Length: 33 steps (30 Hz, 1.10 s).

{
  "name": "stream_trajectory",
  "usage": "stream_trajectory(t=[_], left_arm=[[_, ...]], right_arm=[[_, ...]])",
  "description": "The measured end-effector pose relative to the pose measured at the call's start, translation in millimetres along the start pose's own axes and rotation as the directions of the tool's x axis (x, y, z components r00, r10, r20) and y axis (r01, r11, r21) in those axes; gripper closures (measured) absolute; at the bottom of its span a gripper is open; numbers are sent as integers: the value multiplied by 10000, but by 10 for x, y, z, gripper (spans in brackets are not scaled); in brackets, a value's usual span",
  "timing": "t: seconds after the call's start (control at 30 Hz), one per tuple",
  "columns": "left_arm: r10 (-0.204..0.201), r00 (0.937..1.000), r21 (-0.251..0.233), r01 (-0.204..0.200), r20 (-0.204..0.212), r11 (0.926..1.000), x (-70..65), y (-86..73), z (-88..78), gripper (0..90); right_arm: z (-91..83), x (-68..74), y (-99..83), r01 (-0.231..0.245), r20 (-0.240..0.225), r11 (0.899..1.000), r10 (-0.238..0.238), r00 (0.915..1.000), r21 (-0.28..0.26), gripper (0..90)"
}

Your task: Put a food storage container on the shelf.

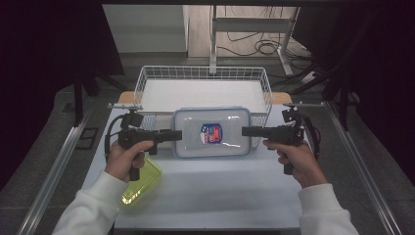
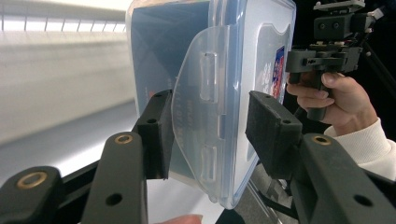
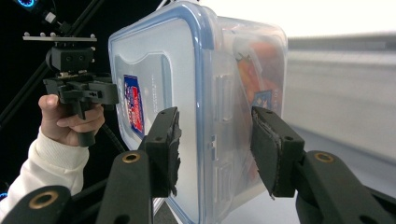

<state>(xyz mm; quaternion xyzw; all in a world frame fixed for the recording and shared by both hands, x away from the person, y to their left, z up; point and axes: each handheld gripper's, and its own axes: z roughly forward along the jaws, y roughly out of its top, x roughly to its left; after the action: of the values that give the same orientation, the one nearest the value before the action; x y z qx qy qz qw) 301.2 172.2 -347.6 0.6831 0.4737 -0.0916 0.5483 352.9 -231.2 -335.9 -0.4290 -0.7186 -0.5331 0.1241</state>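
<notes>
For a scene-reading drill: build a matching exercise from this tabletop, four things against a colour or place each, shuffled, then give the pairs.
Things:
1. clear lidded container
2. wire basket
3. yellow-green box
4. sticker on the lid

Descriptions:
A. white, at the far side of the table
B. red and blue
C. gripped at both short ends, by the left gripper and the right gripper
D. under the left hand, near the table's front

Pairs: 1-C, 2-A, 3-D, 4-B
</notes>
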Motion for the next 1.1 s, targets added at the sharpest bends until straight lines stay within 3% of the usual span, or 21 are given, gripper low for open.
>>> stream_trajectory(t=[0.13, 0.3, 0.93, 1.1], left_arm=[[122, 9999, -4, -122, 5, 9999, 16, 179, -29, 528], [110, 9999, 14, -110, 0, 9999, 40, 295, -31, 530], [-57, 10000, -9, 57, 77, 10000, 275, 822, -97, 533], [-253, 9996, 4, 253, 139, 9997, 389, 973, -76, 532]], right_arm=[[19, 10, 121, 40, -20, 9999, -40, 10000, -96, 534], [47, -6, 242, -7, -46, 9999, 6, 10000, -144, 534], [264, -54, 807, -128, 14, 9998, 128, 9999, -168, 533], [318, -86, 934, -163, 84, 9997, 164, 9998, -182, 533]])
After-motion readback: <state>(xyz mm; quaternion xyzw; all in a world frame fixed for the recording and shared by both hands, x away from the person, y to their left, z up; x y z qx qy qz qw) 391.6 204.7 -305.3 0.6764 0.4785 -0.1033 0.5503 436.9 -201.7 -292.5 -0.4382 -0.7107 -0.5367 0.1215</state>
